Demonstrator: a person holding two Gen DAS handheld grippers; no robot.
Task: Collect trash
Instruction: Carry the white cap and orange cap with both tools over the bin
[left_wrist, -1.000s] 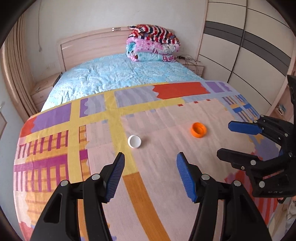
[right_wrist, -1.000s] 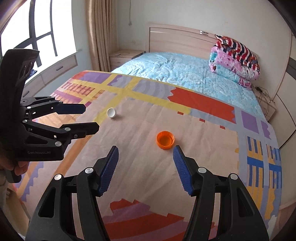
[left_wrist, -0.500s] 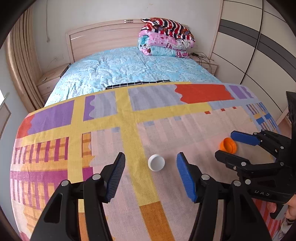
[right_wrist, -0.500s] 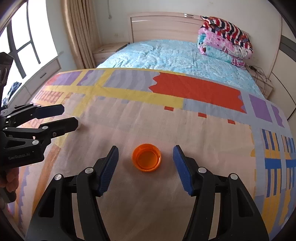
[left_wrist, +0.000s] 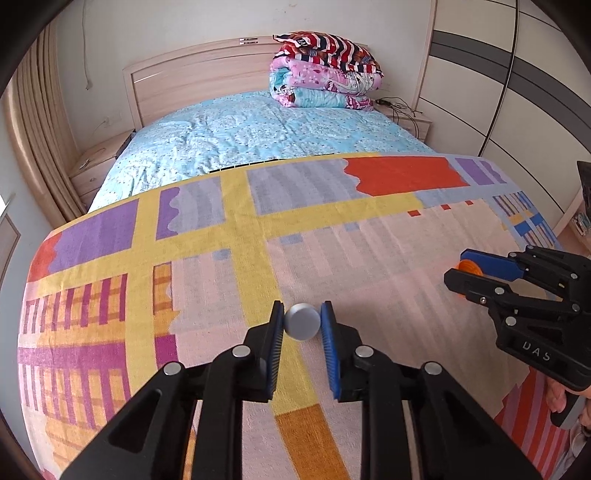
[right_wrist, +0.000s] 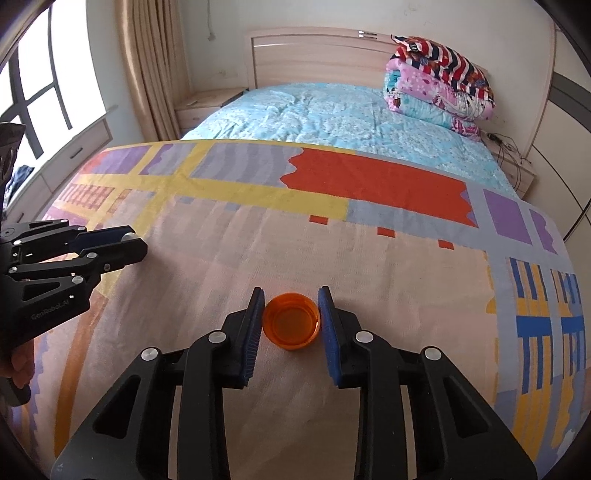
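both grippers closed on bottle caps over the patterned blanket

in the left wrist view the left gripper (left_wrist: 302, 321) sits low at centre frame, its blue pads pressed against either side of a white cap (left_wrist: 302, 321), which is turned with its flat top toward the camera, above the yellow stripe of the blanket (left_wrist: 369, 258). in the right wrist view the right gripper (right_wrist: 290, 319) is also low at centre, jaws narrowed around an orange cap (right_wrist: 291, 320) with its hollow side up; both pads touch or all but touch its rim, the cap lying between the fingertips on the pink part of the blanket. each gripper also shows at the edge of the other's view, at mid-height. folded quilts (left_wrist: 325, 72) are stacked by the headboard (left_wrist: 199, 79), upper centre.
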